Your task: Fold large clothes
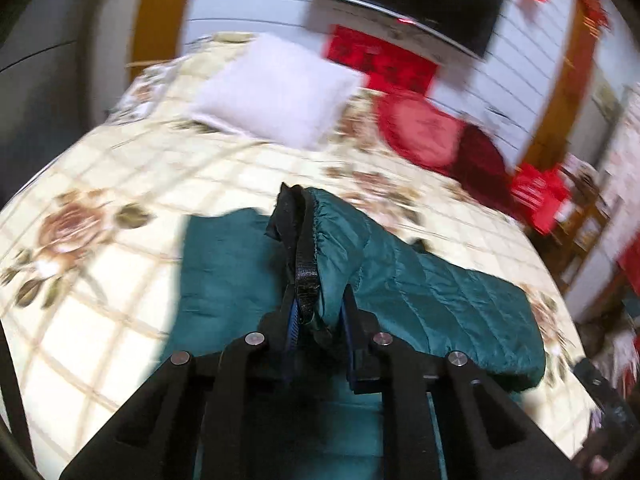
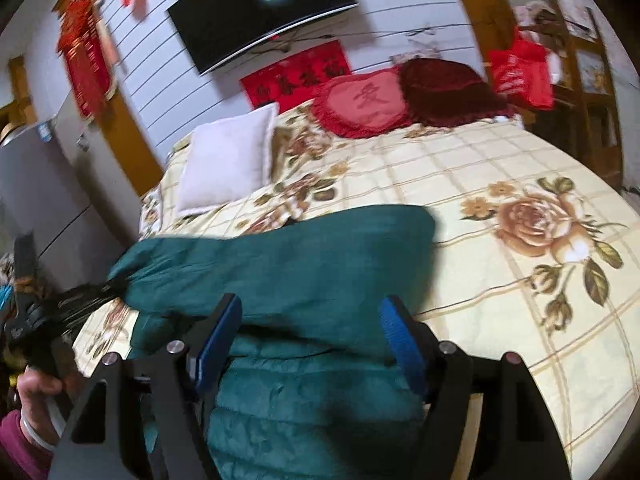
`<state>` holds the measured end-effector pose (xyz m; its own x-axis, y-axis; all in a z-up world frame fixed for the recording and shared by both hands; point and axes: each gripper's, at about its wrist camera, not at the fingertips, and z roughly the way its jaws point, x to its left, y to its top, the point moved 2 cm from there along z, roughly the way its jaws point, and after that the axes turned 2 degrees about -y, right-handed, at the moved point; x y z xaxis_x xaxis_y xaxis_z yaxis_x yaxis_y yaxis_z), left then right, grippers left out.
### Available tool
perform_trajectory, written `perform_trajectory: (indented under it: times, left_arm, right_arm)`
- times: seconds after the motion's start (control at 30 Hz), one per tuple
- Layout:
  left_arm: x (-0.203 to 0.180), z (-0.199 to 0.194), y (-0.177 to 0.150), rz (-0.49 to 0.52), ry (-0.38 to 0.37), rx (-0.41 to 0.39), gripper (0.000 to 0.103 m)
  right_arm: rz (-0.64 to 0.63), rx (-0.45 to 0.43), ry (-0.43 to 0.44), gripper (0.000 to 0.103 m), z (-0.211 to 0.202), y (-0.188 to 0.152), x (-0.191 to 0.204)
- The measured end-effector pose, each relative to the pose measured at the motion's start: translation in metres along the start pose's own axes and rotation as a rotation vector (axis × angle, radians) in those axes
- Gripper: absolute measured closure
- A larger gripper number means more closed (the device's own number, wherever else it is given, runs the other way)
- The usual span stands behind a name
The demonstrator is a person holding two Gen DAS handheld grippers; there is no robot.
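Note:
A dark green quilted jacket (image 1: 420, 288) lies on the floral bedspread (image 1: 100, 320). My left gripper (image 1: 319, 295) is shut on a bunched part of it with black trim (image 1: 290, 216) and a black strap, lifted off the bed. In the right wrist view the jacket (image 2: 300, 256) stretches across the bed's near side. My right gripper (image 2: 312, 306) stands open just over its quilted body, blue pads (image 2: 218, 344) wide apart on either side. At the left edge a hand (image 2: 36, 390) holds the left gripper (image 2: 60, 308), where the jacket's black end is blurred.
A white pillow (image 2: 228, 164) and red cushions (image 2: 364, 104) lie at the head of the bed. A television (image 2: 260, 12) hangs on the wall. A grey cabinet (image 2: 36, 188) stands at the left, a wooden shelf (image 2: 588, 92) at the right.

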<state>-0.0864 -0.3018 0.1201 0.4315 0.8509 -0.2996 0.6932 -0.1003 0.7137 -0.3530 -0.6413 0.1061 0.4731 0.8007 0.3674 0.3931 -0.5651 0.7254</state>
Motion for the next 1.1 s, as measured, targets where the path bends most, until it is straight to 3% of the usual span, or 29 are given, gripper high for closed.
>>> perform_trajectory:
  times: [0.17,0.27,0.33,0.47,0.57,0.67,0.77,0.93,1.1]
  left_arm:
    - [0.056,0.023,-0.016,-0.076,0.117,0.059,0.070]
    - [0.070,0.036,-0.032,-0.113,0.059,0.152,0.066]
    - [0.072,0.032,-0.032,-0.134,0.037,0.154,0.061]
    - [0.065,0.003,-0.017,-0.098,0.059,0.051,0.051]
    - [0.056,-0.010,-0.002,-0.072,0.053,-0.040,0.037]
    - [0.050,-0.002,0.006,-0.071,0.049,-0.062,0.036]
    - [0.044,0.025,0.007,-0.030,0.092,-0.013,0.036]
    - [0.033,0.092,-0.012,0.085,0.181,0.160,0.036]
    - [0.027,0.111,-0.020,0.124,0.176,0.152,0.032]
  right_arm:
    - [0.076,0.052,-0.068,0.027,0.015,-0.003,-0.026]
    - [0.062,0.063,-0.084,0.027,0.020,-0.008,-0.025]
    - [0.033,0.076,-0.077,0.027,0.026,-0.010,-0.016]
    - [-0.031,0.120,-0.047,0.027,0.044,-0.008,0.011]
    - [-0.098,0.137,-0.045,0.027,0.062,0.002,0.036]
    - [-0.168,0.162,-0.035,0.027,0.086,0.016,0.061]
    - [-0.191,0.218,-0.036,0.027,0.117,0.024,0.070]
    - [-0.203,0.269,-0.158,0.027,0.151,0.017,0.050]
    - [-0.195,0.288,-0.185,0.025,0.174,0.006,0.028]
